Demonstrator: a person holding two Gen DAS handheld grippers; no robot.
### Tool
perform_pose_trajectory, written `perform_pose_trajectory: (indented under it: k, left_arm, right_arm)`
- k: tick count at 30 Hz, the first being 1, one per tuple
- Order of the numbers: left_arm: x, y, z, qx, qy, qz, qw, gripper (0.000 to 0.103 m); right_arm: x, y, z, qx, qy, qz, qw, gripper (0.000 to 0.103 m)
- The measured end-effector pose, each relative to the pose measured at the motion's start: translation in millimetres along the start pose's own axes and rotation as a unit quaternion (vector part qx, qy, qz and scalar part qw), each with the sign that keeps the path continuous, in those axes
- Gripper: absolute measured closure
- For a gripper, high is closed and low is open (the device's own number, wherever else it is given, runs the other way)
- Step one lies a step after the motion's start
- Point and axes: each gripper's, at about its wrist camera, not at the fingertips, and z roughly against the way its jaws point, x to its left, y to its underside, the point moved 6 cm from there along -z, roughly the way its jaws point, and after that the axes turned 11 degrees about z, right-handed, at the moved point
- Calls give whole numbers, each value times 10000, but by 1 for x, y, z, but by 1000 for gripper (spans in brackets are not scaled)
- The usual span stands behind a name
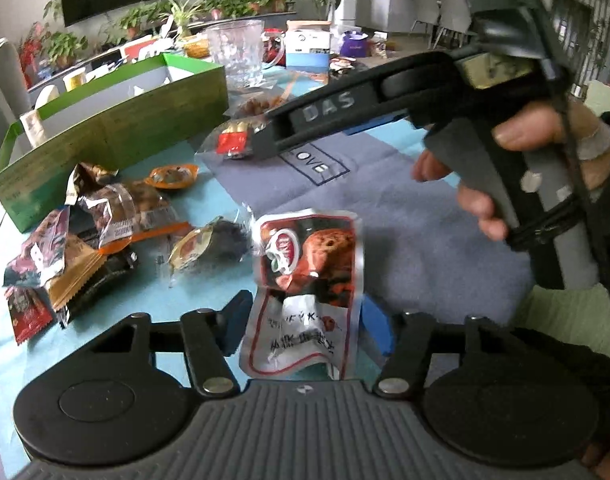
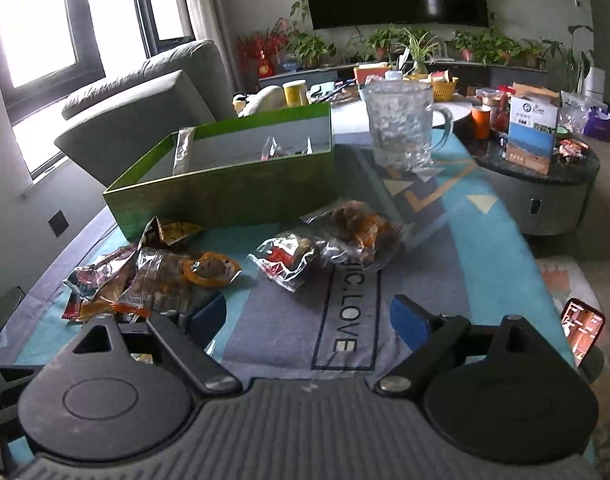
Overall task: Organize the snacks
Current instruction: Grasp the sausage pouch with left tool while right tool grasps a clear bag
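1. L gripper (image 1: 305,320): blue pads sit either side of a red-and-silver snack pouch (image 1: 305,292). The pouch stands upright between them, its lower end toward the camera. I can't tell if the pads actually press on it (R pad edge is hidden behind the pouch).
2. R gripper (image 2: 311,320): jaws apart, nothing between them, only the tablecloth (image 2: 485,248) w/ its "LOVE" print below. In the L wrist view the same tool reaches in from the right, held by a hand (image 1: 505,176), its tip near a clear packet w/ a red label (image 1: 233,142).
3. Green box (image 2: 233,196): open top, on the far left part of the table; a few small wrappers inside, by the back wall and left end.
4. Loose snacks: a pile of wrappers (image 2: 145,280) in front of the box, an orange-rimmed cup snack (image 2: 209,270) beside it, and two clear packets (image 2: 329,248) near mid-table.
5. Glass mug (image 2: 401,128): upright, just right of the box (handle to the right).
6. Phone (image 2: 583,330): lit screen, at the table's right edge.
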Motion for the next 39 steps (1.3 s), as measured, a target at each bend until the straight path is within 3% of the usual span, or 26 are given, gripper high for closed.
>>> perform_pose_trajectory:
  k: [9,17,22,27,39]
  left_arm:
    - [6,-11,26,-376,246,94,9989,50]
    - [41,-22,61,-811,-115,449,9956,50]
    - [67,-30,77,-1191,-617,568,9893,50]
    - [90,-32,78,-1262,-888,795,9848,50]
    - [127,-28,72,-1219,-1069,1188,9796,49]
  right_arm:
    - [4,-6,-13,29,-148,-153,9998,57]
    - [13,-19,-33,103,-189,-376,9991,57]
    - [21,-25,-50,243,36,-404,9989,57]
    - [21,-28,-69,466,482,-689,9954,57]
    - [32,-32,-93,403,1089,-13,9932,57]
